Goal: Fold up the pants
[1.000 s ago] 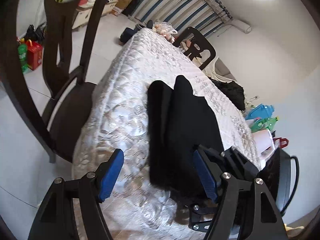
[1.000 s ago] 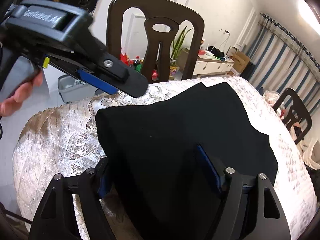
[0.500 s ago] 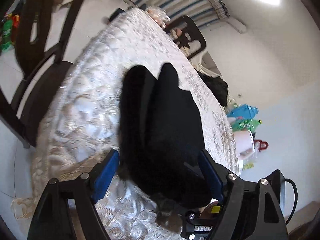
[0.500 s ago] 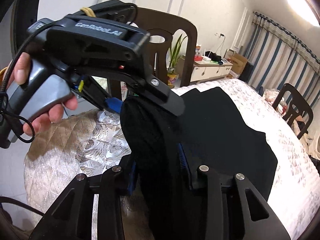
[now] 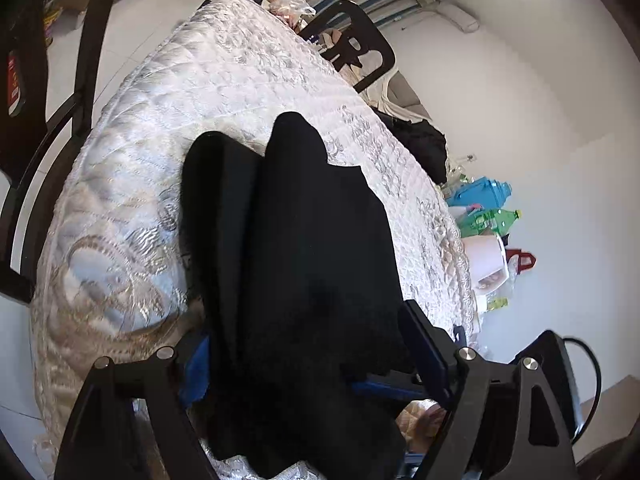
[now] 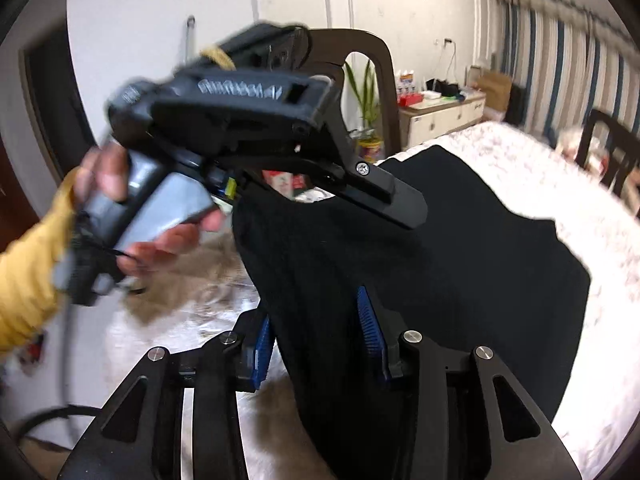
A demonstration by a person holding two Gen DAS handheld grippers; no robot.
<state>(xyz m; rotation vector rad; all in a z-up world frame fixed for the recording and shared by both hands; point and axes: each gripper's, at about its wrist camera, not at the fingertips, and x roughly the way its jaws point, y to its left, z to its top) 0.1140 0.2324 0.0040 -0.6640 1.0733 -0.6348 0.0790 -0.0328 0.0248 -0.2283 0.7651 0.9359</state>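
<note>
Black pants (image 5: 312, 220) lie lengthwise on a table with a white quilted cloth (image 5: 200, 80), their legs pointing away. My left gripper (image 5: 308, 344) stands open and wide at the near end, and the cloth fills the gap between its blue pads. In the right wrist view a hand in a yellow sleeve (image 6: 24, 280) holds that left gripper (image 6: 384, 196) above the pants (image 6: 480, 260). My right gripper (image 6: 316, 332) pinches a raised, bunched fold of the near edge. Its blue pads touch the cloth on both sides, and its jaws are opening slightly.
A dark wooden chair (image 5: 48, 120) stands at the table's left side and another (image 5: 352, 44) at the far end. A dark heap of clothes (image 5: 424, 144), bottles and a blue container (image 5: 480, 196) sit to the right. A low cabinet (image 6: 440, 112) stands by the wall.
The right gripper has closed on the near edge of the pants and lifted a fold. The left gripper has moved in until the cloth sits between its fingers.
</note>
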